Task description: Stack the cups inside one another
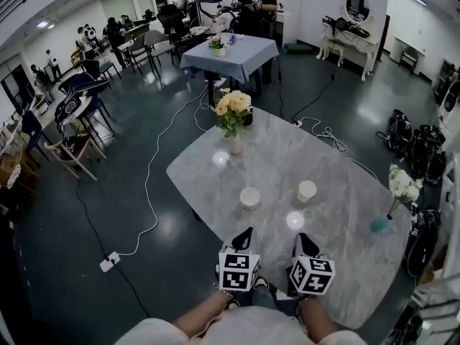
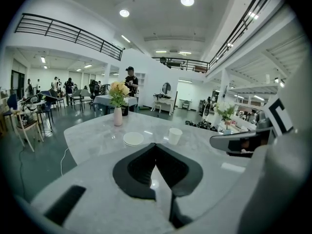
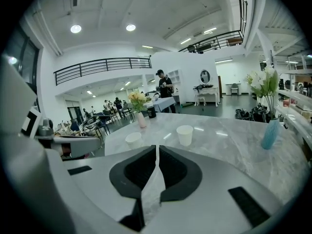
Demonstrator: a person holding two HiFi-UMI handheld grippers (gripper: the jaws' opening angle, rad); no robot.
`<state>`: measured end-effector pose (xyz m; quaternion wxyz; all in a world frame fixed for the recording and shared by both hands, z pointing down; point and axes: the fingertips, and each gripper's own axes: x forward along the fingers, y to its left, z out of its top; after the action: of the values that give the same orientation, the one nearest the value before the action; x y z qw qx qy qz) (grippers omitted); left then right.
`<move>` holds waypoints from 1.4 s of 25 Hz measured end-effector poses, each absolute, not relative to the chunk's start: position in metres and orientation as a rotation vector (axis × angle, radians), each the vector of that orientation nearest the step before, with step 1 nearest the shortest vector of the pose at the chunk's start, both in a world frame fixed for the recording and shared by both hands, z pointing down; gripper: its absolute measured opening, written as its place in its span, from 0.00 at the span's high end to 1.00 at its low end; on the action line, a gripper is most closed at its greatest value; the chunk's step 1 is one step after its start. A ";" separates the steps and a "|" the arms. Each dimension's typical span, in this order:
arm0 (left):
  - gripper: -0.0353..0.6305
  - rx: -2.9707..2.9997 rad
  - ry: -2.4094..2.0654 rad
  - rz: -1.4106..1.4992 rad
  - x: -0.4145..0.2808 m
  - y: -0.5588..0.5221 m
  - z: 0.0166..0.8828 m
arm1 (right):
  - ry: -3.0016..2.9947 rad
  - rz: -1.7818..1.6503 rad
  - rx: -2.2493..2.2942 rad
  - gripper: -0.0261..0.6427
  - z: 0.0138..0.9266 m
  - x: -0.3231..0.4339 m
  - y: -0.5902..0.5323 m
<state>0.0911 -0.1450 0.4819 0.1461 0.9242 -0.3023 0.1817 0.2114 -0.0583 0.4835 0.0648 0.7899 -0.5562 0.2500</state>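
Table (image 1: 287, 157): big grey marble-look top. The pale vase stands near its far end, so I'm placing everything off that vase.
Left tongs (image 2: 156, 145): on the near side of the pale vase, past the cups. Tips pressed together, pinching nothing.
Right tongs (image 3: 157, 146): same deal, nearer than the pale vase and off to its right. Jaws closed up with nothing between them.
Pale vase (image 1: 235, 144): upright, holding a bunch of yellowish flowers (image 1: 232, 106).
Blue vase (image 1: 379, 225): well to the right of the pale vase, by the table edge, with white flowers in it.
Left cup (image 1: 249, 197): white, just nearer than the pale vase, standing on its own.
Right cup (image 1: 307, 191): white, nearer and to the right of the pale vase, apart from the other cup, so not stacked yet.
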 end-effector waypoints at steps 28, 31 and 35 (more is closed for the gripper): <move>0.95 2.620 -0.719 0.667 0.222 -0.191 0.545 | -1.569 0.901 2.430 0.92 0.541 0.323 -0.104; 0.95 2.613 -0.707 0.694 0.232 -0.195 0.555 | -1.566 0.926 2.422 0.92 0.551 0.331 -0.111; 0.95 2.605 -0.693 0.733 0.243 -0.200 0.569 | -1.566 0.954 2.410 0.92 0.564 0.340 -0.121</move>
<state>0.2433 -0.1997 0.5688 0.1733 0.9185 -0.2442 0.2583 0.3404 -0.1214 0.5638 0.0567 0.7945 -0.5164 0.3144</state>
